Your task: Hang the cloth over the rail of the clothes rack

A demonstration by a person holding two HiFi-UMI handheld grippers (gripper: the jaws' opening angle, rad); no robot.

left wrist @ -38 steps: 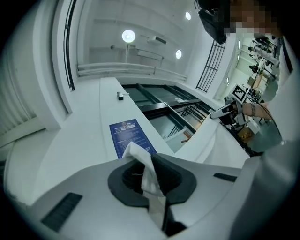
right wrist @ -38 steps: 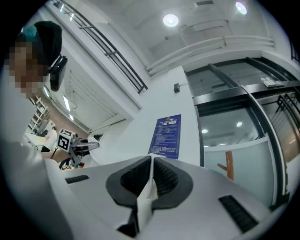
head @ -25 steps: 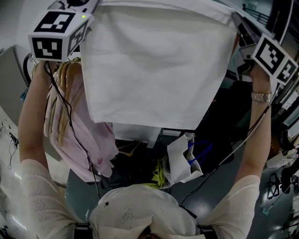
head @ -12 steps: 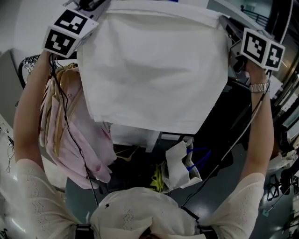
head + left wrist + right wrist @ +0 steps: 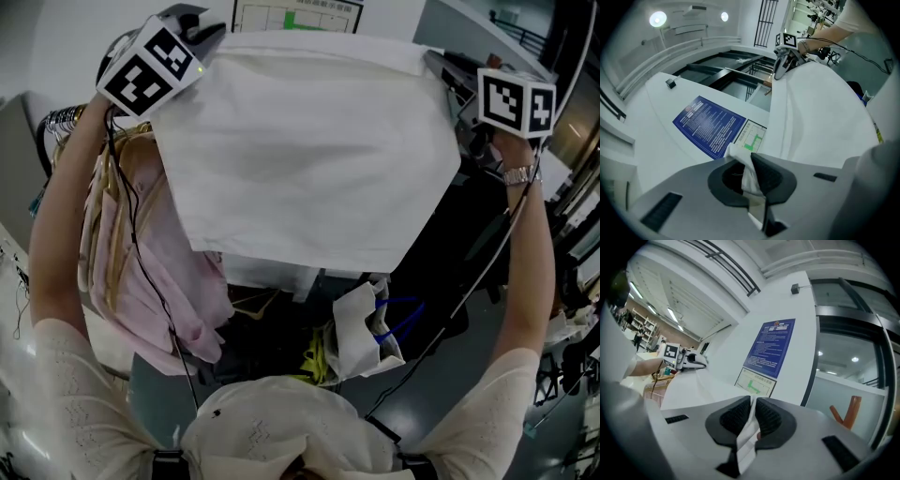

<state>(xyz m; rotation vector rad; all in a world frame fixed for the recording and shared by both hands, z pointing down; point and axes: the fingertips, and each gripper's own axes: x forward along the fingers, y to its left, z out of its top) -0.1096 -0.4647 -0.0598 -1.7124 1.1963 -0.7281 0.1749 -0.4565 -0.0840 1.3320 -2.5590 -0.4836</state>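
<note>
A white cloth (image 5: 305, 159) hangs spread out in front of me, held up by its two top corners. My left gripper (image 5: 202, 33) is shut on the top left corner, and a pinch of the white cloth (image 5: 750, 173) shows between its dark pads. At the top right my right gripper (image 5: 450, 80) is shut on the other corner of the white cloth (image 5: 749, 430). The left gripper (image 5: 691, 359) also shows far off in the right gripper view, and the right gripper (image 5: 783, 58) in the left gripper view. The cloth hides the rack's rail.
Pink garments on wooden hangers (image 5: 141, 253) hang at the left. A white bag with blue handles (image 5: 366, 323) lies on the floor below. A white wall with a blue poster (image 5: 710, 126) stands ahead, with glass panels (image 5: 853, 362) to the right.
Both grippers have moved forward and slightly inward with the cloth. The cloth's top edge now sits lower in the head view, and the wall behind shows above it.
</note>
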